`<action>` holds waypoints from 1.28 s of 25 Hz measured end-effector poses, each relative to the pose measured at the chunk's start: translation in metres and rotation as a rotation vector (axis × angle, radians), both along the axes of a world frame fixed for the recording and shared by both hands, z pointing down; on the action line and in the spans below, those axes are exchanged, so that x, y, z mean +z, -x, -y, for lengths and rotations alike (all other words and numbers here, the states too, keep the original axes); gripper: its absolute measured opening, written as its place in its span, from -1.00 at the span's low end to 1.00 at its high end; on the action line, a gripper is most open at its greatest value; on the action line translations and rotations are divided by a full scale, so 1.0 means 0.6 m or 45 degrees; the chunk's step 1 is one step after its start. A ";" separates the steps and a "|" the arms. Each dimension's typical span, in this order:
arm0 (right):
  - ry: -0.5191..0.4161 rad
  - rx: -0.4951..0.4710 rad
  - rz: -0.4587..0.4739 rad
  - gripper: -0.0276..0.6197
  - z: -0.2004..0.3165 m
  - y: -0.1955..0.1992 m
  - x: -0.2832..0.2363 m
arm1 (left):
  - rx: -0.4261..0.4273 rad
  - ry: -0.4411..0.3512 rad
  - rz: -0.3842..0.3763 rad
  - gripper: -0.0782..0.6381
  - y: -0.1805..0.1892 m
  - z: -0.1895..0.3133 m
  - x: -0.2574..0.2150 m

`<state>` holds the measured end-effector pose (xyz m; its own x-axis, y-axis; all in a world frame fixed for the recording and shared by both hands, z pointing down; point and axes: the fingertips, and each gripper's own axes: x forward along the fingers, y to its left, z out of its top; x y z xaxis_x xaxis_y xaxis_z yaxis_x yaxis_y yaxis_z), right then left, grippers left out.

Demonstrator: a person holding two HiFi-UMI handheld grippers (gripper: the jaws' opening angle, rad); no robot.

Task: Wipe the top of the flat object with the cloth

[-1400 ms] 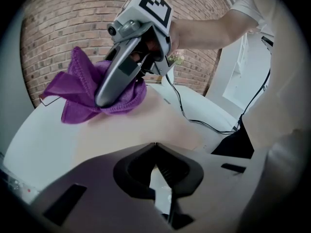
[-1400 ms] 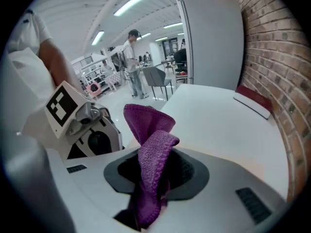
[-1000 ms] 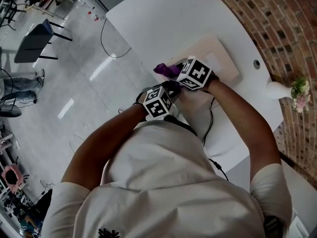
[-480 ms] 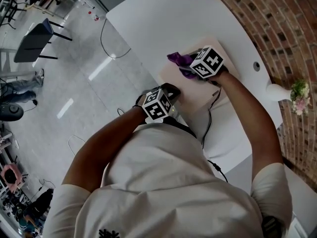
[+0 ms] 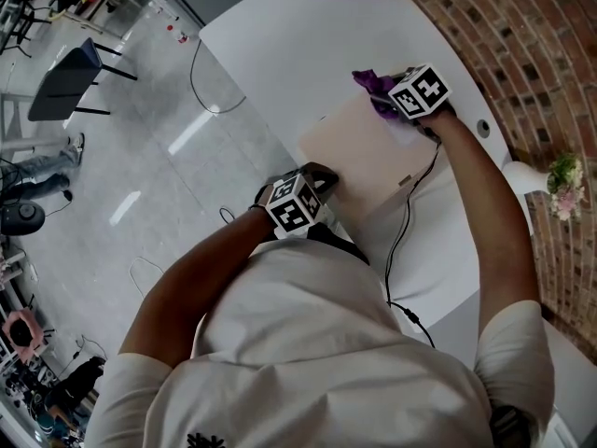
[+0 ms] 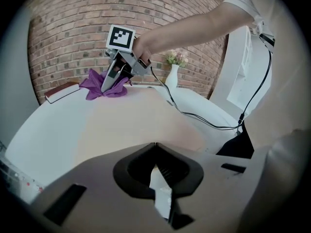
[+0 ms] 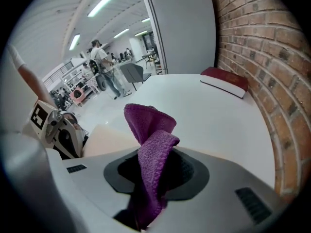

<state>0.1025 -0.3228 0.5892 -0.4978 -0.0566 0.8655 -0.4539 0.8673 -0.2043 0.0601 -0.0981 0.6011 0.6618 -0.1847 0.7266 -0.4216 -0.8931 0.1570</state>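
Cloth (image 7: 147, 123) in right gripper (image 6: 108, 84), seemingly resting

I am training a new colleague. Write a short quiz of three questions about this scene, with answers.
1. True or false: the right gripper holds the purple cloth.
2. Which part of the flat board is the cloth at? A) the end far from the person B) the near end C) the middle
3. Fill in: a dark red ____ lies on the white table beside the brick wall.
Key: 1 true; 2 A; 3 book.
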 end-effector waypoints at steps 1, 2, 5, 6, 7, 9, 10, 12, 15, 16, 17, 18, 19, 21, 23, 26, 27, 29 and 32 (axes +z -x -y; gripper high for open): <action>-0.010 0.023 -0.006 -0.50 0.013 -0.009 0.001 | -0.004 0.001 -0.001 -0.71 0.000 0.001 0.000; -0.017 0.046 -0.011 -0.50 0.025 -0.017 0.002 | -0.007 0.002 -0.001 -0.71 -0.001 0.002 0.000; -0.042 0.096 -0.028 -0.50 0.055 -0.039 0.006 | -0.015 0.004 -0.004 -0.71 -0.001 0.004 0.000; -0.053 0.106 -0.037 -0.50 0.064 -0.044 0.006 | -0.019 0.004 -0.005 -0.71 -0.001 0.005 0.000; -0.064 0.116 -0.046 -0.50 0.073 -0.050 0.007 | -0.023 0.004 -0.006 -0.71 0.000 0.005 0.000; -0.087 0.142 -0.065 -0.50 0.091 -0.060 0.006 | -0.030 0.007 -0.006 -0.71 0.001 0.005 -0.001; -0.099 0.156 -0.074 -0.50 0.100 -0.067 0.007 | -0.032 0.009 -0.005 -0.71 0.000 0.005 -0.001; -0.118 0.182 -0.090 -0.50 0.116 -0.079 0.009 | -0.035 0.011 -0.003 -0.71 -0.001 0.006 0.000; -0.154 0.213 -0.118 -0.50 0.137 -0.097 0.012 | -0.042 0.013 0.000 -0.71 -0.002 0.008 0.001; -0.169 0.226 -0.130 -0.50 0.143 -0.103 0.012 | -0.045 0.015 0.001 -0.71 -0.002 0.008 0.000; -0.186 0.240 -0.144 -0.50 0.149 -0.109 0.012 | -0.048 0.018 0.001 -0.71 -0.002 0.007 0.000; -0.208 0.254 -0.163 -0.50 0.155 -0.115 0.012 | -0.052 0.022 0.001 -0.71 -0.002 0.007 0.000; -0.232 0.266 -0.183 -0.50 0.160 -0.123 0.011 | -0.057 0.027 0.001 -0.71 -0.002 0.007 0.000; -0.283 0.291 -0.209 -0.50 0.168 -0.137 0.008 | -0.066 0.038 0.002 -0.71 -0.002 0.007 -0.001; -0.332 0.326 -0.200 -0.50 0.173 -0.151 0.000 | -0.070 0.048 0.005 -0.71 -0.003 0.007 0.000; -0.393 0.374 -0.151 -0.50 0.167 -0.170 -0.019 | -0.077 0.070 0.008 -0.71 -0.003 0.007 0.000; -0.405 0.390 -0.127 -0.50 0.160 -0.176 -0.027 | -0.079 0.077 0.008 -0.71 -0.003 0.007 -0.001; -0.421 0.419 -0.067 -0.50 0.139 -0.185 -0.043 | -0.089 0.098 0.004 -0.71 -0.001 0.005 -0.001; -0.409 0.455 0.066 -0.50 0.089 -0.191 -0.067 | -0.115 0.139 -0.012 -0.71 0.001 0.005 -0.006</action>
